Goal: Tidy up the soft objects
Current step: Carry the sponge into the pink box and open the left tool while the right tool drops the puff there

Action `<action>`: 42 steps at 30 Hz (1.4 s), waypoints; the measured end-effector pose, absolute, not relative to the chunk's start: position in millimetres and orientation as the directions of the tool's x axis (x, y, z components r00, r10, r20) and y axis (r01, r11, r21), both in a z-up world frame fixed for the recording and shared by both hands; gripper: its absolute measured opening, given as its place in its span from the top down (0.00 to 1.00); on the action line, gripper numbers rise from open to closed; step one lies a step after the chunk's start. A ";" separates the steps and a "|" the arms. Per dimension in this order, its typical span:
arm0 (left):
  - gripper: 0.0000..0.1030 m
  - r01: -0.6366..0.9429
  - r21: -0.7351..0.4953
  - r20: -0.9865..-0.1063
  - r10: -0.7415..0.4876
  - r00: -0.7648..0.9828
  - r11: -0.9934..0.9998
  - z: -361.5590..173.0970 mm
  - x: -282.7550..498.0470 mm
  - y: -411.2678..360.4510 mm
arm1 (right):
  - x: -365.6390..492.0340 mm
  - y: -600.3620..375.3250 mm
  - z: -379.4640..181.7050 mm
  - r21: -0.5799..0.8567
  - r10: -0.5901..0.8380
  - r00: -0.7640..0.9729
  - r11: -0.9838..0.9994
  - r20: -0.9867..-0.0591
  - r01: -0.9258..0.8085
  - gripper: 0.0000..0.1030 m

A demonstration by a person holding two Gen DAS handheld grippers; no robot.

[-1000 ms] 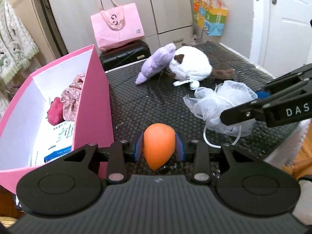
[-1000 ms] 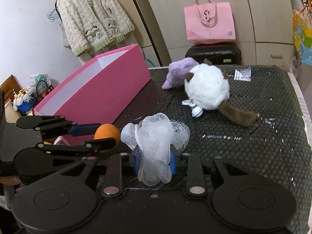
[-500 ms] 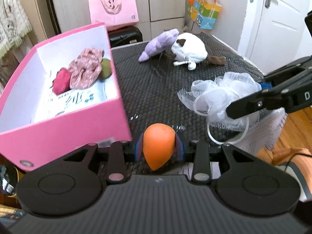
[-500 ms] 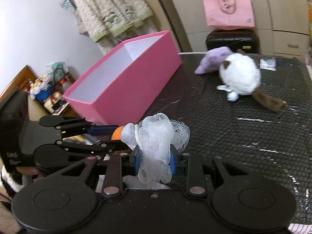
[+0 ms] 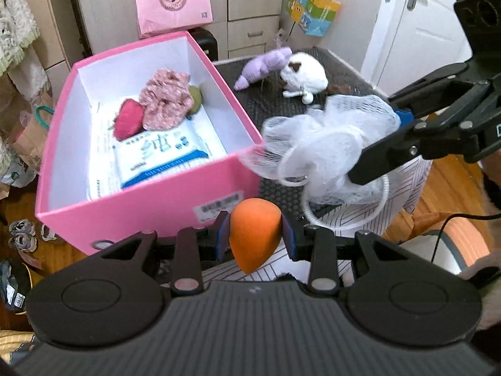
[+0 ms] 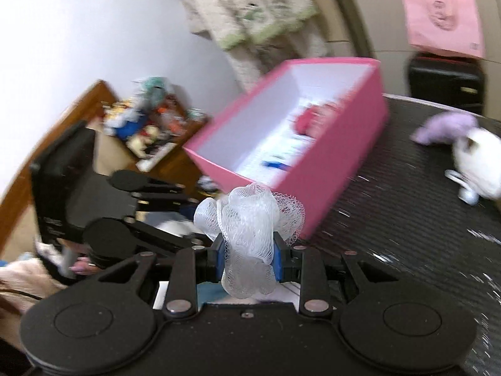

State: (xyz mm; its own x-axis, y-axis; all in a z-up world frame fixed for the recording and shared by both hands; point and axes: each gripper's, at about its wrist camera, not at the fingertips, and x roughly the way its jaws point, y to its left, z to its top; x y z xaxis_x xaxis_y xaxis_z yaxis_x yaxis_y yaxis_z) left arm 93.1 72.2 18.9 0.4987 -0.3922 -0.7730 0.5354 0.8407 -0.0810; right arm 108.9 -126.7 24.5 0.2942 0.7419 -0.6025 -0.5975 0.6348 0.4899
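Both grippers have risen toward the pink box [image 5: 131,210] at frame left, left gripper [image 5: 255,239] clamping the orange sponge [image 5: 254,235], right gripper [image 6: 247,258] clenching the white mesh pouf [image 6: 250,219], ready to drop in.

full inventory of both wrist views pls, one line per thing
box: 1, pink, white inside, on table's left
scrunchie: 1, pink floral, in box
red ball: 1, in box
green ball: 1, in box
packet: 1, white and blue, box floor
purple plush: 1, far table
white plush: 1, beside purple plush
table: 1, black mesh
tote: 1, pink, on suitcase
suitcase: 1, black
sponge: 1, orange, in left gripper
loofah: 1, white mesh, in right gripper
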 end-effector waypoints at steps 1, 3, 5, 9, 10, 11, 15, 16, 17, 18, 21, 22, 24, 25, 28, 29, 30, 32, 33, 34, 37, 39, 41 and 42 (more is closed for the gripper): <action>0.66 0.540 -0.074 -0.776 -0.388 0.497 0.838 24.2 93.9 76.8 | 110.3 -120.5 30.3 0.478 0.746 0.301 0.628 -0.594 -0.614 0.68; 0.66 0.538 -0.061 -0.760 -0.388 0.521 0.841 35.8 96.6 84.6 | 113.8 -107.7 42.8 0.433 0.744 0.330 0.626 -0.582 -0.648 0.67; 0.66 0.535 -0.041 -0.737 -0.387 0.554 0.844 47.5 101.4 92.7 | 117.8 -96.1 53.4 0.397 0.747 0.350 0.618 -0.565 -0.678 0.67; 0.65 0.496 0.012 -0.693 -0.350 0.630 0.868 64.0 120.9 108.0 | 135.6 -78.7 66.4 0.333 0.741 0.398 0.623 -0.541 -0.708 0.67; 0.65 0.483 0.020 -0.686 -0.339 0.644 0.875 65.3 126.7 110.6 | 142.0 -75.3 68.0 0.326 0.738 0.406 0.627 -0.539 -0.707 0.67; 0.65 0.470 0.029 -0.679 -0.327 0.657 0.882 65.6 133.3 113.0 | 149.3 -71.1 68.6 0.319 0.735 0.411 0.630 -0.539 -0.708 0.67; 0.65 0.417 0.060 -0.666 -0.275 0.693 0.907 59.1 164.6 122.1 | 181.2 -56.4 64.4 0.277 0.697 0.455 0.670 -0.554 -0.688 0.67; 0.65 0.405 0.061 -0.668 -0.264 0.696 0.912 55.8 173.0 124.2 | 190.6 -53.4 62.6 0.271 0.686 0.466 0.682 -0.559 -0.679 0.67; 0.65 0.391 0.064 -0.669 -0.251 0.699 0.918 51.3 182.1 127.3 | 200.6 -49.7 61.0 0.268 0.676 0.473 0.693 -0.565 -0.670 0.67; 0.65 0.380 0.073 -0.671 -0.237 0.703 0.922 47.0 190.8 127.7 | 211.7 -45.5 58.5 0.264 0.667 0.478 0.701 -0.572 -0.662 0.67; 0.65 0.336 0.112 -0.671 -0.179 0.720 0.935 32.9 214.7 128.2 | 246.5 -33.8 47.7 0.299 0.655 0.456 0.715 -0.603 -0.632 0.67; 0.65 0.320 0.126 -0.670 -0.158 0.726 0.939 27.7 221.8 128.0 | 259.1 -30.1 42.9 0.319 0.654 0.440 0.717 -0.615 -0.620 0.67; 0.65 0.280 0.141 -0.664 -0.119 0.738 0.949 20.9 233.9 127.7 | 281.7 -24.1 31.6 0.368 0.661 0.393 0.712 -0.640 -0.599 0.67; 0.65 0.269 0.135 -0.667 -0.113 0.736 0.954 17.8 240.6 128.7 | 290.0 -22.0 26.5 0.391 0.663 0.375 0.712 -0.648 -0.583 0.67; 0.65 0.275 0.085 -0.695 -0.141 0.706 0.958 10.7 254.6 132.2 | 311.1 -12.9 11.3 0.428 0.661 0.335 0.715 -0.672 -0.553 0.66; 0.64 0.276 0.078 -0.701 -0.144 0.698 0.958 8.4 257.2 132.6 | 315.1 -10.1 6.9 0.423 0.651 0.334 0.723 -0.681 -0.546 0.66; 0.63 0.275 0.077 -0.702 -0.144 0.698 0.958 7.0 258.4 132.7 | 319.0 -7.6 3.4 0.417 0.642 0.335 0.731 -0.690 -0.540 0.65; 0.63 0.269 0.088 -0.697 -0.134 0.704 0.959 6.0 260.0 132.0 | 326.5 -0.9 -1.3 0.407 0.630 0.338 0.739 -0.699 -0.537 0.63; 0.64 0.267 0.095 -0.693 -0.129 0.709 0.959 6.0 257.4 131.3 | 328.6 1.7 -2.8 0.400 0.625 0.340 0.742 -0.703 -0.537 0.62; 0.64 0.267 0.103 -0.691 -0.125 0.713 0.958 6.5 256.9 130.3 | 331.9 4.7 -4.0 0.401 0.623 0.339 0.744 -0.704 -0.534 0.61; 0.61 0.269 0.098 -0.694 -0.128 0.708 0.958 5.8 258.4 129.8 | 339.2 12.8 -7.5 0.401 0.618 0.335 0.748 -0.712 -0.528 0.54; 0.56 0.258 0.085 -0.695 -0.128 0.707 0.962 6.5 259.0 130.9 | 341.8 15.6 -8.3 0.399 0.613 0.342 0.754 -0.712 -0.522 0.48; 0.53 0.250 0.076 -0.692 -0.129 0.711 0.965 8.6 257.1 132.9 | 339.7 13.4 -6.9 0.406 0.619 0.342 0.751 -0.707 -0.520 0.46; 0.51 0.247 0.080 -0.687 -0.126 0.716 0.966 10.3 254.7 133.5 | 338.9 11.6 -5.0 0.408 0.622 0.344 0.750 -0.703 -0.520 0.46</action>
State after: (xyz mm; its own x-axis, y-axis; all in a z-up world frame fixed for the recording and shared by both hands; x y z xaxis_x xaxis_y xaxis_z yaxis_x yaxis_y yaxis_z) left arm 254.7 133.5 10.3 0.7160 -0.1263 -0.6866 0.2472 0.9656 0.0801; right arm 338.9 11.6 -5.0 0.3444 0.6217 -0.7035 -0.5202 0.7502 0.4083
